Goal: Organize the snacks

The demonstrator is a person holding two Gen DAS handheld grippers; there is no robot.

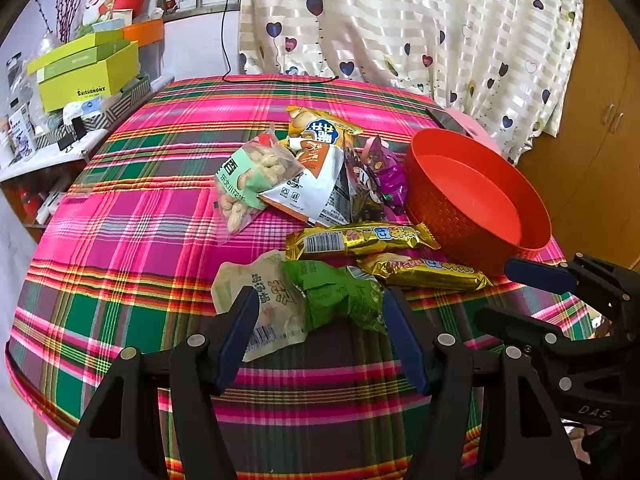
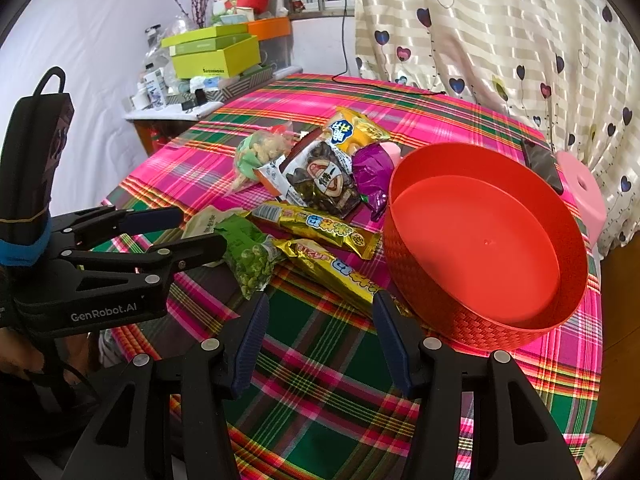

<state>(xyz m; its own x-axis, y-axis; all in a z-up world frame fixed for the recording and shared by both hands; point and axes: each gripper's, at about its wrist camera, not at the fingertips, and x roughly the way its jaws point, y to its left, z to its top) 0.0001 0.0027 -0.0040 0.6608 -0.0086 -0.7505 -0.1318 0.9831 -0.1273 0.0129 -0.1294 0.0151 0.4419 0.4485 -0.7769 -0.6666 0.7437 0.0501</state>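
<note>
A pile of snacks lies on the plaid tablecloth (image 1: 132,240). It includes a peanut bag (image 1: 248,176), a yellow bag (image 1: 320,128), a seed bag (image 2: 324,180) and a purple pack (image 1: 386,168). Nearer lie two gold bars (image 1: 360,238) (image 1: 424,272), a green pea bag (image 1: 336,296) and a white pouch (image 1: 272,304). My left gripper (image 1: 320,316) is open, its fingers on either side of the pea bag and pouch. The empty red basket (image 2: 440,292) stands to the right. My right gripper (image 2: 320,312) is open just short of the nearer gold bar (image 2: 336,272).
A dark phone (image 2: 542,164) and a pink stool-like object (image 2: 584,192) sit behind the basket. A cluttered side shelf with green boxes (image 1: 84,72) stands at the far left. A black cable (image 1: 280,78) lies on the table's far edge below the heart-print curtain (image 1: 400,20).
</note>
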